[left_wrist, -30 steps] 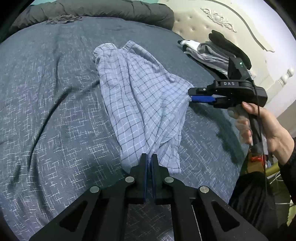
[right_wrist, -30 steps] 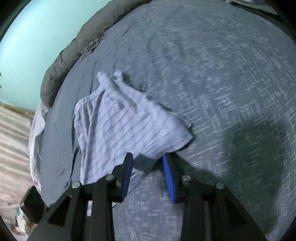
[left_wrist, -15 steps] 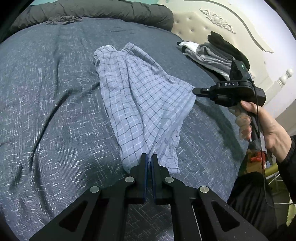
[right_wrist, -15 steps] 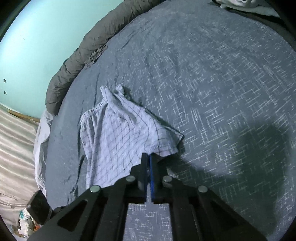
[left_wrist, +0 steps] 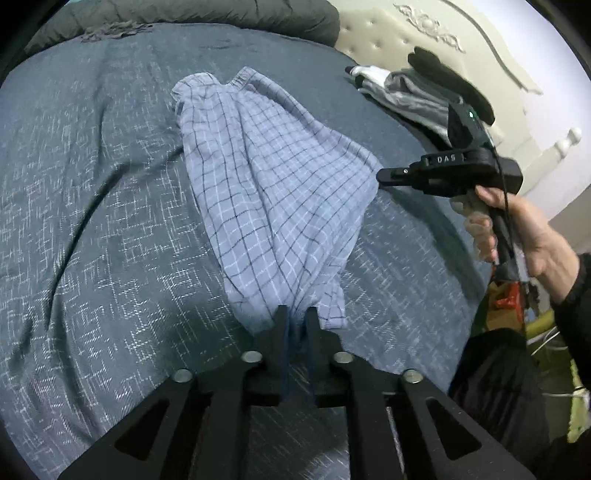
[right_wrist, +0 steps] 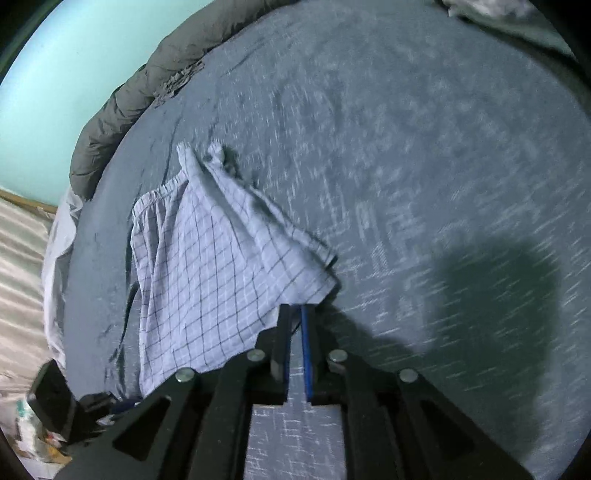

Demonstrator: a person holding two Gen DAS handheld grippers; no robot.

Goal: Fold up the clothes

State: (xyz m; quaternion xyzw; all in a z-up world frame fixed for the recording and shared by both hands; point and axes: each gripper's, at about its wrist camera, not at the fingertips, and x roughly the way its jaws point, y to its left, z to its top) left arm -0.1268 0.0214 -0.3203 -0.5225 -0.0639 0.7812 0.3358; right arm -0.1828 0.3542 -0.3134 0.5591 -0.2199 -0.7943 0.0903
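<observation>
I see the light blue checked cotton shorts point(left_wrist: 280, 206) lying in the middle of the bed, on the dark grey bedspread with white dashes point(left_wrist: 92, 221), waistband toward twelve o'clock and the leg hems drawn toward me at six.

My left gripper point(left_wrist: 295, 317) sits at six o'clock in its own view. Its fingers are opening and now stand a narrow gap apart, with the bunched hem of the shorts between them; whether the pads press on the cloth any longer I cannot tell, since the gap itself is dark.

My right gripper point(right_wrist: 297, 314) comes in at three o'clock in the left view, gripped by the person's right hand point(left_wrist: 532, 236) in a black sleeve, and its tip meets the right-hand corner of the shorts. In its own view the fingers are nearly together and easing apart, a slim slit between the blue pads point(right_wrist: 305, 347), and the corner of the shorts point(right_wrist: 221, 277) lies right at their tips. That view is blurred, so I cannot tell if the cloth is pinched.

A rolled dark grey quilt point(left_wrist: 192, 14) runs along the far edge of the bed at twelve o'clock. At two o'clock a pile of grey, white and black clothes point(left_wrist: 417, 92) rests against the cream carved headboard point(left_wrist: 424, 33).
</observation>
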